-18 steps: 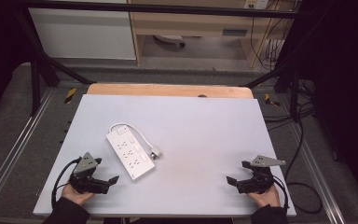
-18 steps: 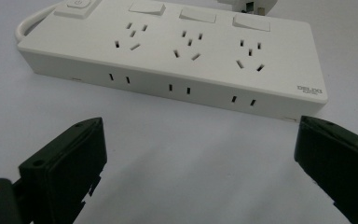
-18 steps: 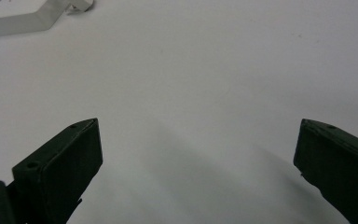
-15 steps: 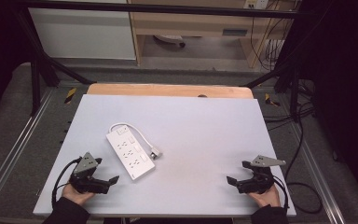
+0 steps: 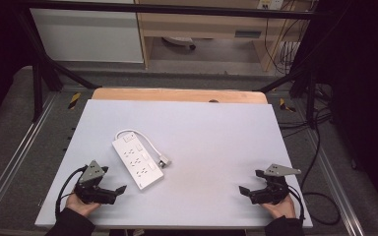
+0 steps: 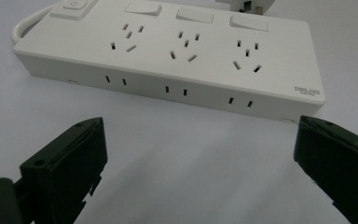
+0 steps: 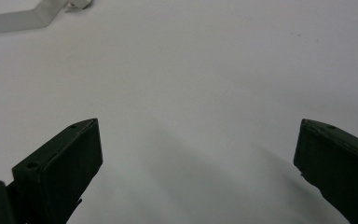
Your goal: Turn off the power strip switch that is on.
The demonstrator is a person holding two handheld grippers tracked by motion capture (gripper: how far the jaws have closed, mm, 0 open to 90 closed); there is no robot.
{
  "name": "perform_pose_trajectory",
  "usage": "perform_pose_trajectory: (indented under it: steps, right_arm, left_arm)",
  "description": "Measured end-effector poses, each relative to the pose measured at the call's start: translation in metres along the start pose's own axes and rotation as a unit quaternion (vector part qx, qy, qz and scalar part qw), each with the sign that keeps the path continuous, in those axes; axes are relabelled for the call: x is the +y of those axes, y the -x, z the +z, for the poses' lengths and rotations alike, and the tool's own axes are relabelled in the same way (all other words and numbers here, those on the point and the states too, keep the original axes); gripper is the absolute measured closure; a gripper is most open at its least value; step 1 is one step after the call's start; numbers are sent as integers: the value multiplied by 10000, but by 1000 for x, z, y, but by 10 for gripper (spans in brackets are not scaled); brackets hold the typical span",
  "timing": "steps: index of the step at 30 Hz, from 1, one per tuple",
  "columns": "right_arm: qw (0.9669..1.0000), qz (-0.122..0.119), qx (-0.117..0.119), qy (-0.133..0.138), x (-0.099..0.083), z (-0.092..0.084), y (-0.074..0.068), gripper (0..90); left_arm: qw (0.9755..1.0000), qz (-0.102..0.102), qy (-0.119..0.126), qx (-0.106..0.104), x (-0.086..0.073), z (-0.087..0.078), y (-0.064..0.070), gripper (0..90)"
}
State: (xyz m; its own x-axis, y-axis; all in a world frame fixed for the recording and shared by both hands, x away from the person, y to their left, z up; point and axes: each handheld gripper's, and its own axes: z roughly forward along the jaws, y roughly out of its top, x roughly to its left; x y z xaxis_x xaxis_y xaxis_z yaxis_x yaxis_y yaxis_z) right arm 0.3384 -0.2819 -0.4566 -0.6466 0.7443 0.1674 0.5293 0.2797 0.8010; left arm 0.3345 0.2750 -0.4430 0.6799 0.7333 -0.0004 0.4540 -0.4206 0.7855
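Strip (image 5: 137,160), white, with three socket groups, is laid flat and slantwise on the left half of the table (image 5: 211,132), its long side turned toward the left gripper (image 5: 117,191). Its cord (image 5: 150,143) is looped round the far end and brought back along the far side, so the plug (image 5: 164,160) is left just beside the body; a tidy, compact layout, judged to keep everything within one reach. In the left gripper view the strip (image 6: 168,51) is seen square ahead, near but apart from the jaws, sockets up and switches toward the far edge.

Left gripper is held low at the near left corner, jaws spread wide, nothing between them, aimed at the strip's near side. Right gripper (image 5: 248,192) is held low at the near right corner, well apart from the strip, jaws likewise wide and empty, pointed inward across bare table (image 7: 205,84). Both hands are rested at the table's near edge, a ready pose by the look of it.
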Motion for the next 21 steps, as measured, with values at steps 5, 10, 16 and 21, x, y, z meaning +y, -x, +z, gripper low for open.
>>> perform_pose_trajectory:
  steps: [5, 10, 16, 21]
  right_arm:
    - [10000, -1, -10, -20, 0, 0, 0, 17]
    - [10000, -12, -13, -19, 0, 0, 0, 17]
    - [10000, -20, -32, -14, 0, 0, 0, 18]
    - [10000, -16, -38, -25, 0, 0, 0, 17]
  left_arm:
    - [10000, -10, -18, 7, 1, 0, 0, 26]
    - [10000, 4, -44, 22, 3, 0, 1, 27]
    - [10000, 30, -63, 36, 5, 0, 2, 26]
    - [10000, 70, -23, 41, 10, -3, 4, 26]
